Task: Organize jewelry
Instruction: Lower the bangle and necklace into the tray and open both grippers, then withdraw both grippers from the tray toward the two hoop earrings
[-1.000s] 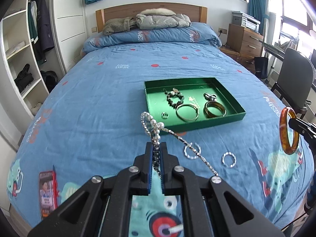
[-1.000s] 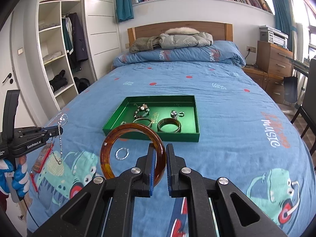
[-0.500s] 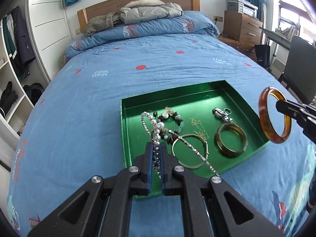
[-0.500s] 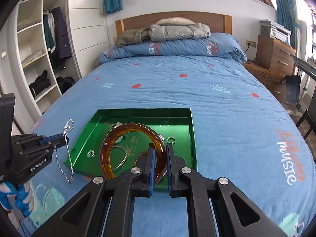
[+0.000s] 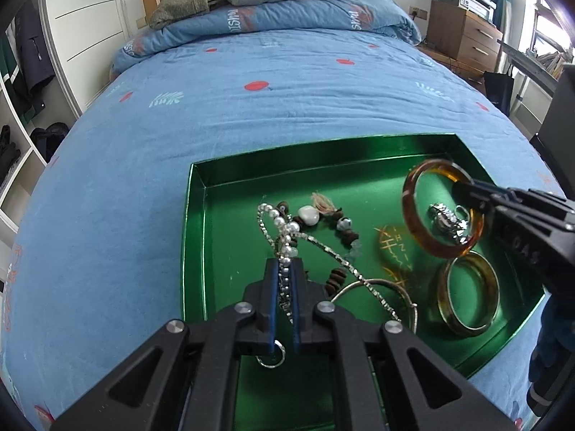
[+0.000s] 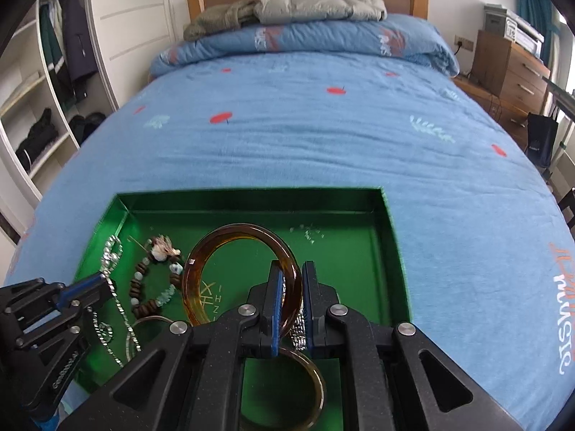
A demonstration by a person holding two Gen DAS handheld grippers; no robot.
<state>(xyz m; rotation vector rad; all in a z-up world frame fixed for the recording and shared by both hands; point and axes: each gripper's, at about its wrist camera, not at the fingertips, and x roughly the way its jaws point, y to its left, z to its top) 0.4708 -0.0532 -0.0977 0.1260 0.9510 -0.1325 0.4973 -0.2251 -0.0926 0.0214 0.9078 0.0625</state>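
A green tray lies on the blue bed. My left gripper is shut on a pearl and rhinestone necklace and holds it over the tray's left part; it also shows in the right wrist view. My right gripper is shut on an amber bangle and holds it upright over the tray; the bangle shows at the right of the left wrist view. In the tray lie a wooden bead bracelet, a thin metal bangle, a brown-gold bangle and a silver charm.
The blue bedspread stretches far beyond the tray. Pillows and jackets lie at the headboard. White shelves stand on the left, a wooden dresser on the right.
Both grippers have moved forward and down over the tray, still holding the necklace and the amber bangle. The tray now fills the lower part of both views.
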